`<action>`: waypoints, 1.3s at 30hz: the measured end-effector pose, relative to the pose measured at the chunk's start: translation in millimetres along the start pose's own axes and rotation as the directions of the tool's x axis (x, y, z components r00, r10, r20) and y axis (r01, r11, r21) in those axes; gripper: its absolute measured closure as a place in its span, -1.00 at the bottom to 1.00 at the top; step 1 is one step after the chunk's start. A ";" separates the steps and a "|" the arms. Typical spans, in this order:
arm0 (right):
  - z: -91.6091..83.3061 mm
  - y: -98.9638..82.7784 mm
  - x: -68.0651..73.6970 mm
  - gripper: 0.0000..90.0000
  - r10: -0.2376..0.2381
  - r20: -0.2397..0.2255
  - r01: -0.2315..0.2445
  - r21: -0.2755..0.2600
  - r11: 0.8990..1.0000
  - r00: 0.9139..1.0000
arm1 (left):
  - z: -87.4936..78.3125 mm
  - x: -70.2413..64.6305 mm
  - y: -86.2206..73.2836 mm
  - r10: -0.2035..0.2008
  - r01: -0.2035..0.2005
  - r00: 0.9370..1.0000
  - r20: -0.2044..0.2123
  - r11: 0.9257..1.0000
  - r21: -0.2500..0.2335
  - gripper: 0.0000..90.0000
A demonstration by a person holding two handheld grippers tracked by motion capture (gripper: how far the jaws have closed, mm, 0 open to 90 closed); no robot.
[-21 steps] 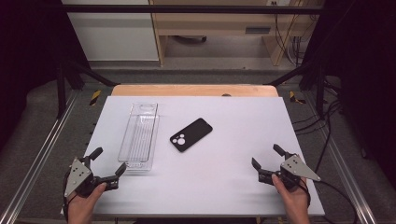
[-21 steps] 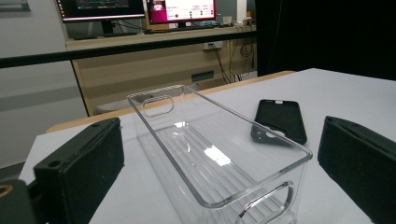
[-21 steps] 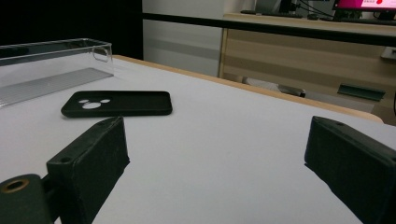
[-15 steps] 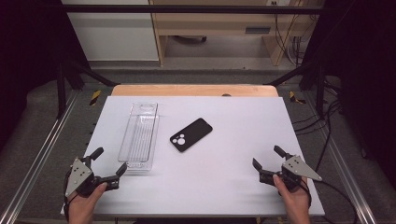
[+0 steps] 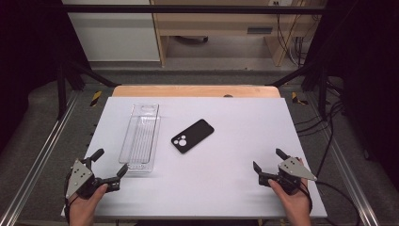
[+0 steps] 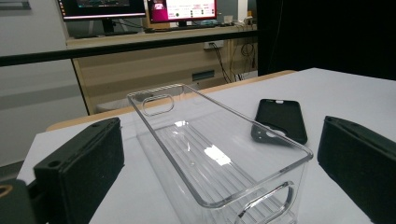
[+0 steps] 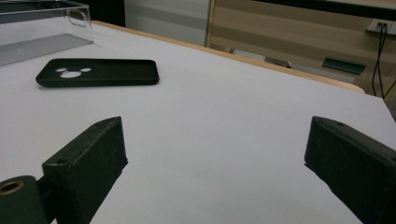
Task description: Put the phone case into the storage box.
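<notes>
A clear plastic tray (image 5: 141, 136) lies lengthwise on the left half of the white table (image 5: 244, 117). It holds nothing. Just right of it a black phone case (image 5: 192, 135) lies flat with its camera cut-out toward me. At the front left corner, just short of the tray's near end, my left gripper (image 5: 111, 161) is open. In the left gripper view the tray (image 6: 210, 154) stands between the spread jaws of that gripper (image 6: 224, 154), untouched, with the case (image 6: 280, 121) beyond. My right gripper (image 5: 268, 159) is open at the front right, over bare table. The right gripper view has its jaws (image 7: 222, 158) wide apart and the case (image 7: 100, 72) and tray (image 7: 37, 28) far off.
A wooden strip (image 5: 195, 90) runs along the table's far edge. Metal rails (image 5: 42, 155) flank both sides, and cables (image 5: 329, 127) trail at the right. Shelving and monitors stand behind the table.
</notes>
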State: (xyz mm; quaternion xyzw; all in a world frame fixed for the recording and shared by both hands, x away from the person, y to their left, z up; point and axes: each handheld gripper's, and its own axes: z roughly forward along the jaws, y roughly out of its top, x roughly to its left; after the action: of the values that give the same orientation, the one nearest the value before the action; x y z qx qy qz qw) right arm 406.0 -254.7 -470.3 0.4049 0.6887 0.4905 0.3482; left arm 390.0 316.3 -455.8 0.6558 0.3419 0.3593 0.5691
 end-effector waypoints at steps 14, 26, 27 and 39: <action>5.7 30.0 8.6 -0.79 -0.005 -0.062 0.015 0.151 0.988 0.998 | -1.3 1.1 -0.6 0.011 -0.011 1.000 -0.021 1.000 0.010 -0.99; 34.8 91.4 8.2 -0.77 -0.060 -0.101 0.081 0.215 0.973 0.993 | -2.4 1.4 0.0 0.005 -0.005 1.000 -0.023 1.000 0.002 -0.99; 38.9 94.4 8.8 -0.77 -0.060 -0.109 0.084 0.225 0.971 0.992 | -2.5 1.4 0.0 0.005 -0.005 1.000 -0.023 1.000 0.002 -0.99; 89.3 113.9 15.8 -0.75 -0.072 -0.155 0.121 0.340 0.933 0.985 | -2.6 3.0 0.3 -0.001 0.001 1.000 -0.023 1.000 -0.004 -0.99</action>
State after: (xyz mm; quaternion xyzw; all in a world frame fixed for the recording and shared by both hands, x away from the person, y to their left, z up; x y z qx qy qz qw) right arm 502.2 -183.7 -387.2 0.3902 0.8063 0.3705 0.2457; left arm 389.3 320.1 -455.1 0.6503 0.3480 0.3673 0.5666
